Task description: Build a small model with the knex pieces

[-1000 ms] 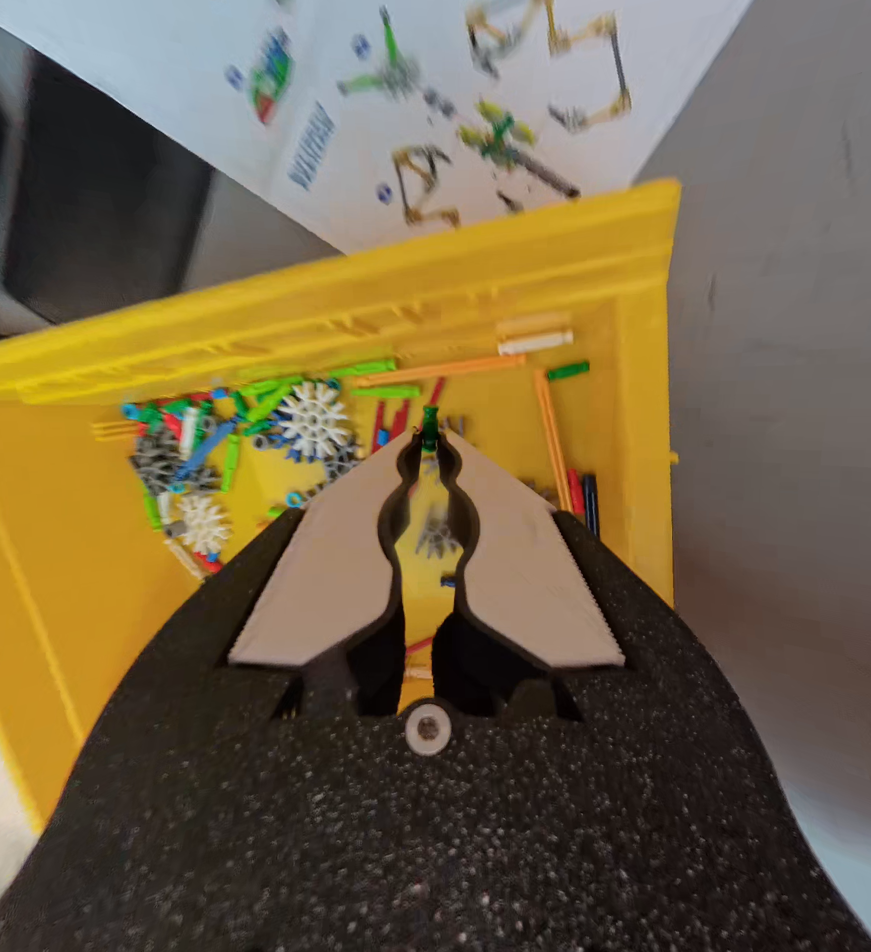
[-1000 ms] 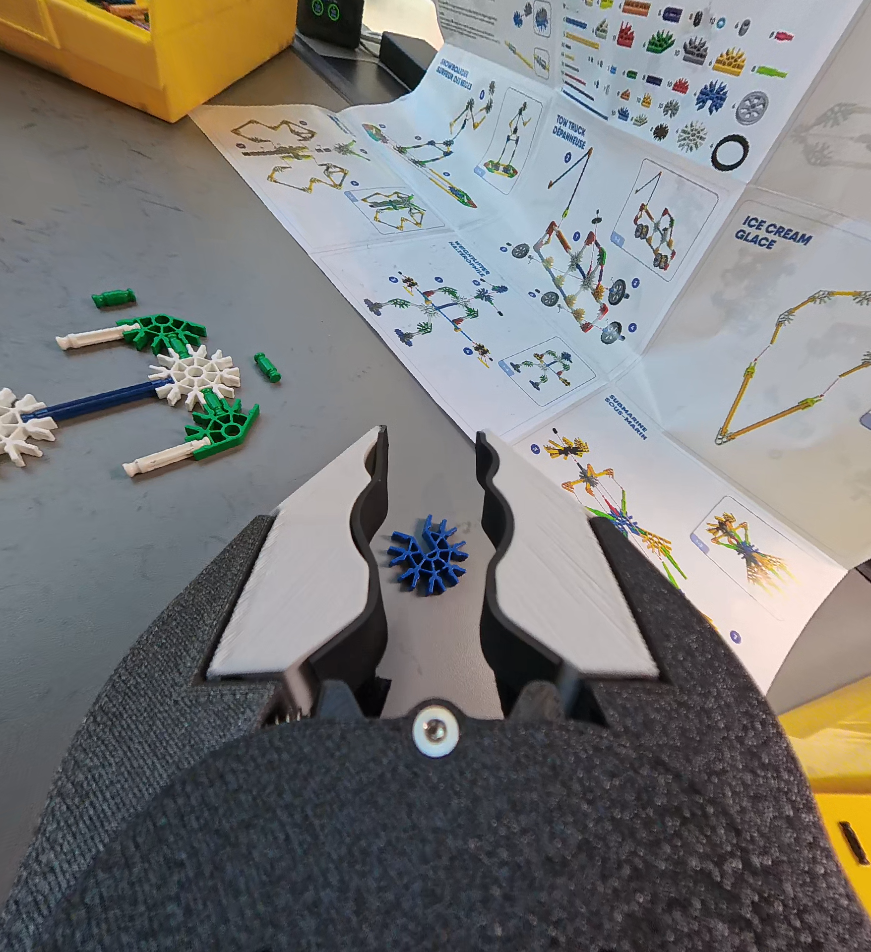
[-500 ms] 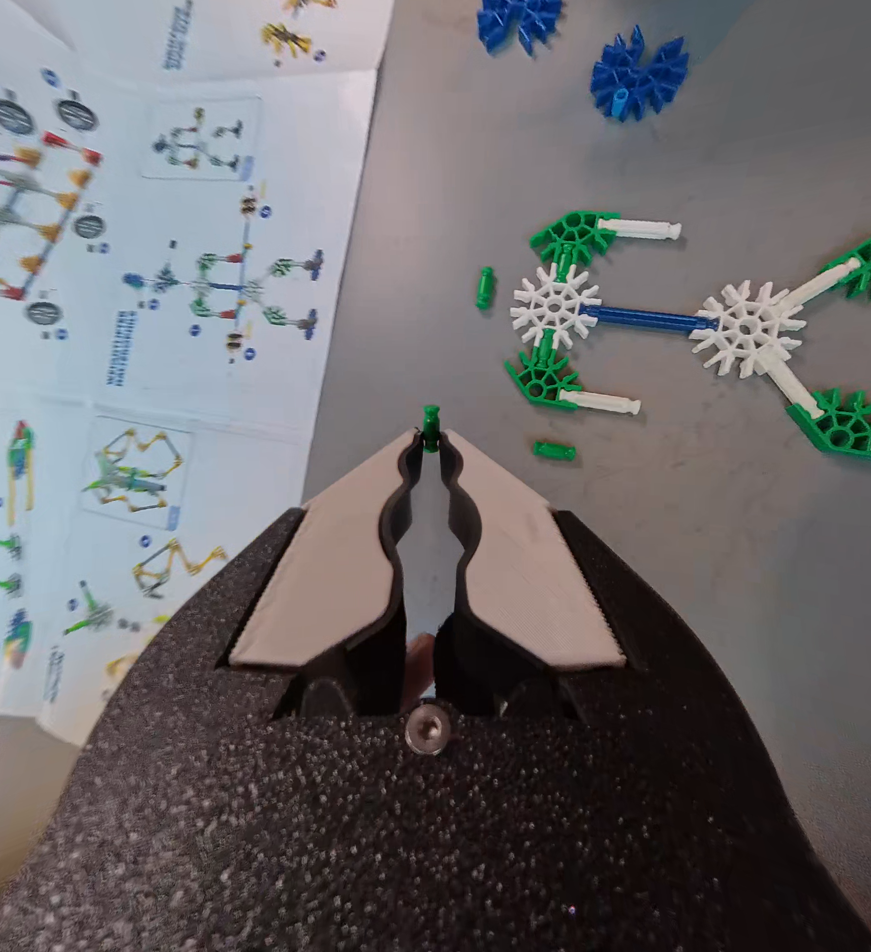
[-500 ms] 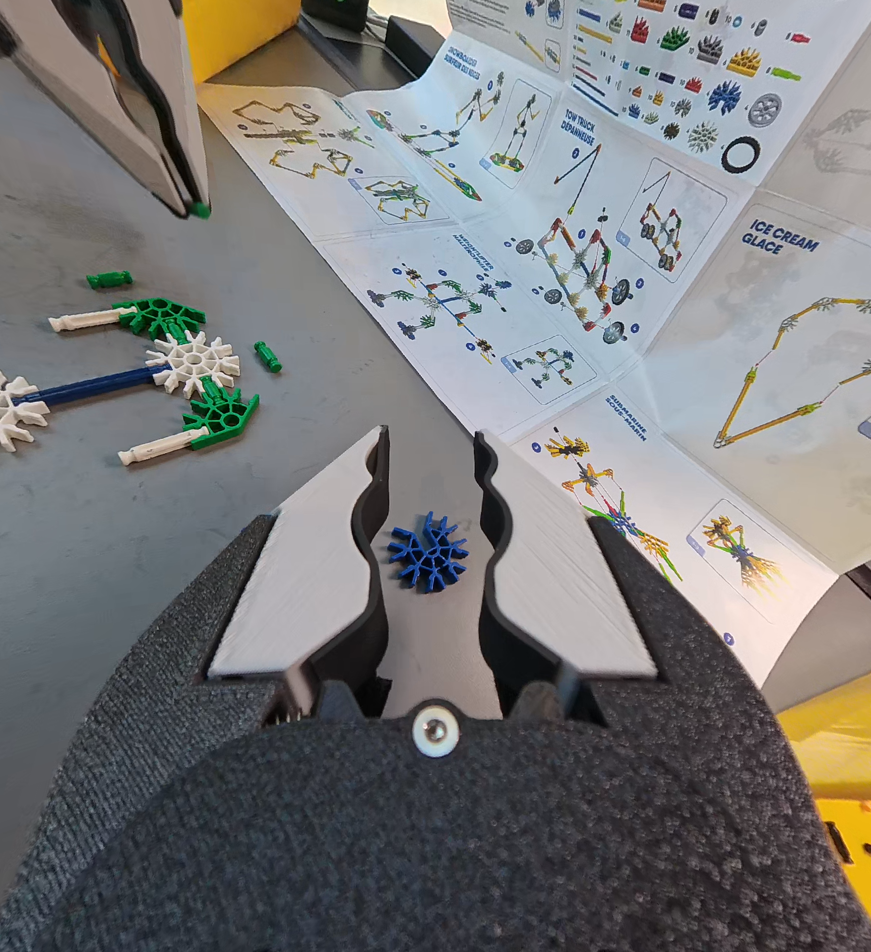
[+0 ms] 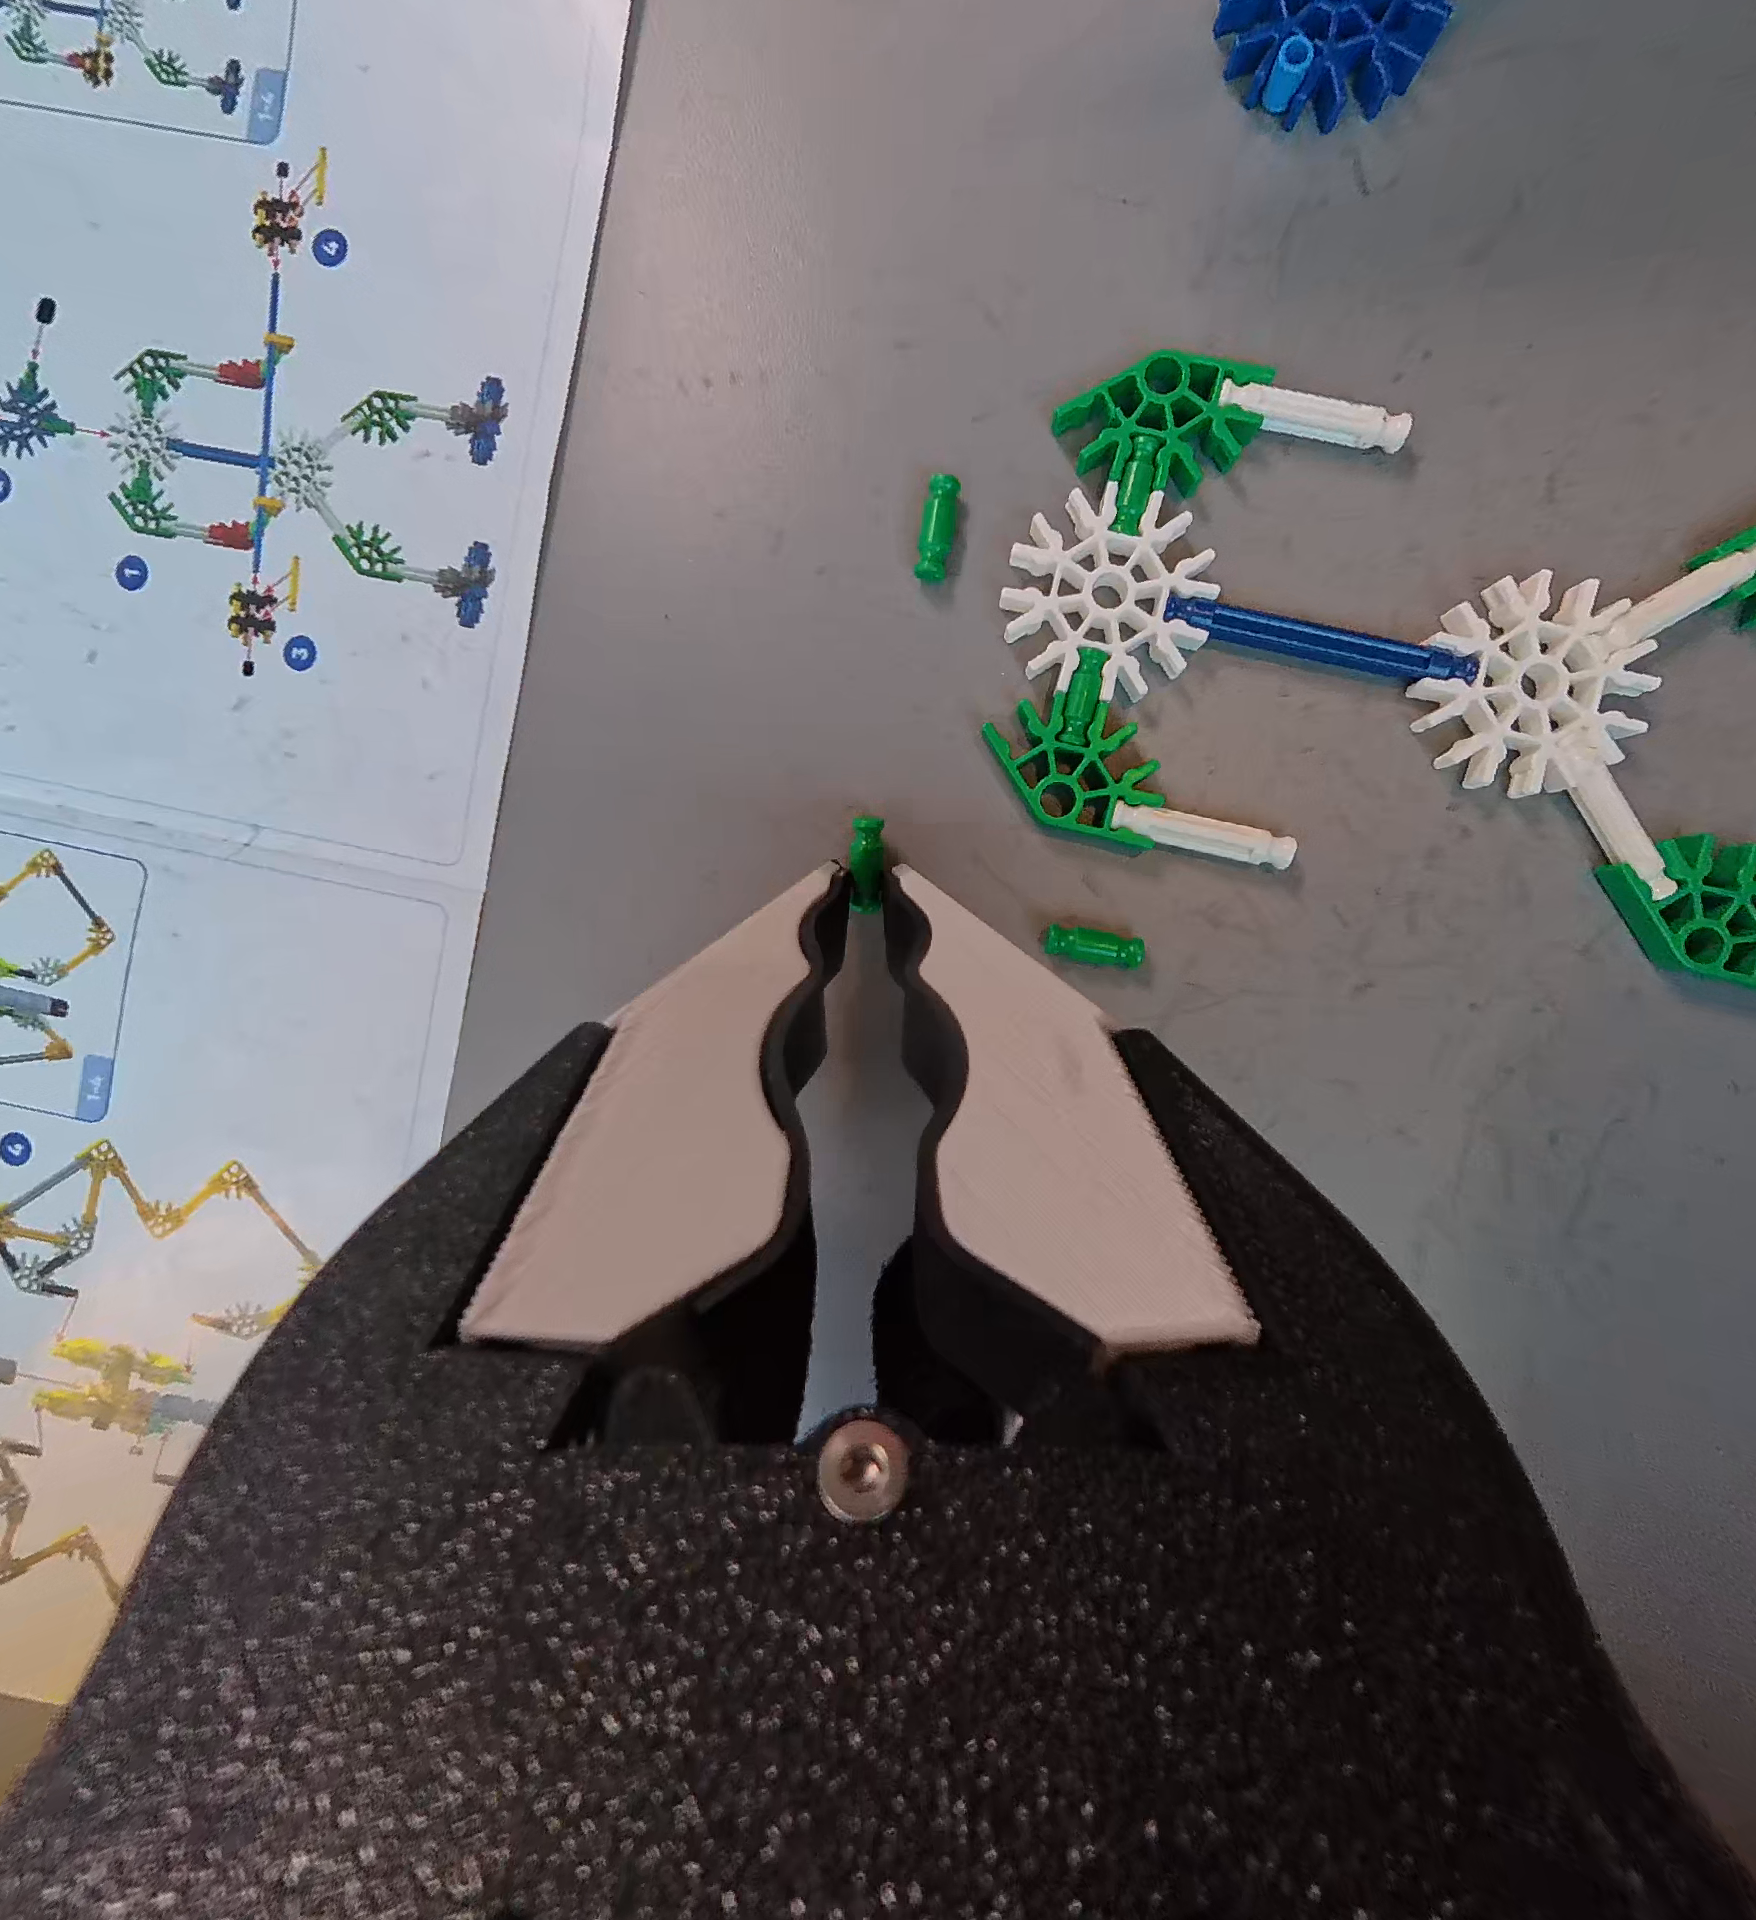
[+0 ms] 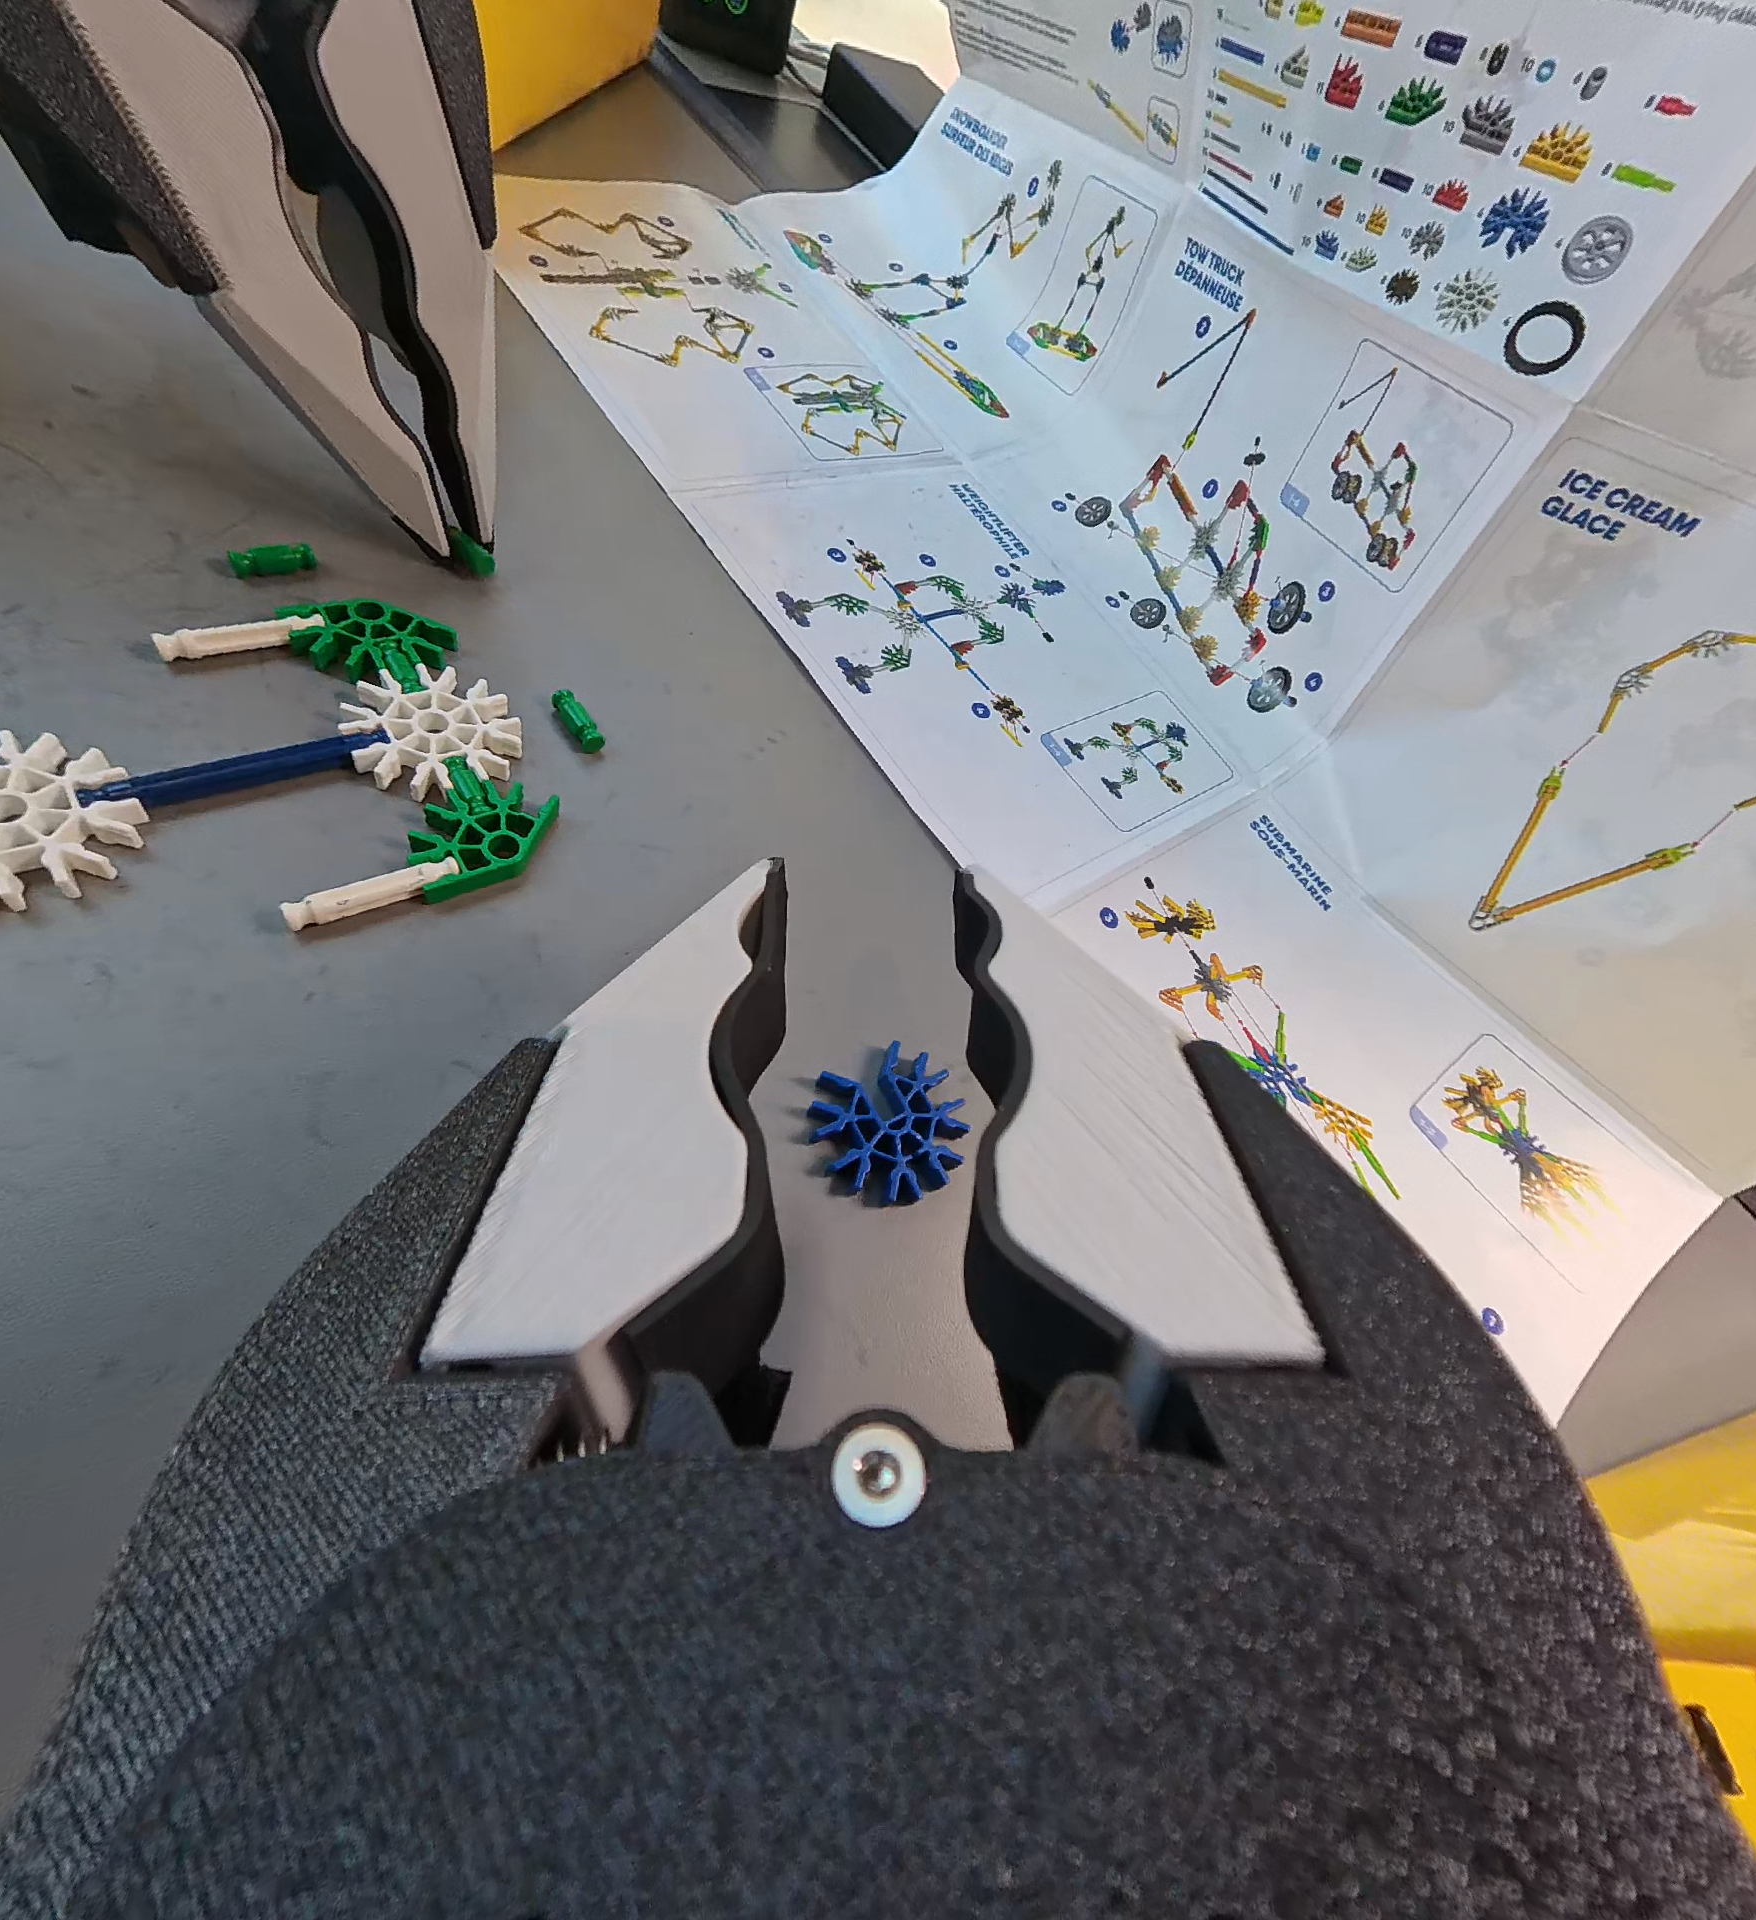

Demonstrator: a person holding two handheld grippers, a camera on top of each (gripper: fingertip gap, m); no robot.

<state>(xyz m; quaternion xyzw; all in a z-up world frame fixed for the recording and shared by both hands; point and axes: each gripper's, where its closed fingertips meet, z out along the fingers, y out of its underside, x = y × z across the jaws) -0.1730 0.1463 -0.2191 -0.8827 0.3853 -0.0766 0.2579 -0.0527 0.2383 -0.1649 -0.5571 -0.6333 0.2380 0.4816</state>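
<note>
Left gripper (image 5: 866, 883) clenched on a short green rod (image 5: 866, 864), pinched crosswise at the very tips with one end poking out past them toward 12 o'clock; tips close above the grey table (image 5: 1373, 1351), contact not clear from either view. Likely a light, stiff, smooth plastic piece, apt to twist or pop free from so narrow a bite; best taken across the thin waist, between the two flared ends. Just beside those tips at 4 o'clock, a second loose green rod (image 5: 1094, 947); a third (image 5: 936, 527) farther out at 12 o'clock. Beyond, toward 2 o'clock, a flat assembly (image 5: 1321, 634) of white snowflake hubs, a blue bar, green fan connectors and white rods, apart from the gripper. Folded instruction sheet (image 5: 230, 727) spread across 9 to 11 o'clock. Right gripper (image 6: 869, 883) released, fingers well parted and straddling a blue snowflake connector (image 6: 889, 1127) flat on the table, lying back between the fingers, nearer the right one, touching neither. Same left gripper seen from the right wrist at 11 o'clock, tips down by the assembly. Yellow bin (image 6: 1736, 1538) at 4 o'clock.
</note>
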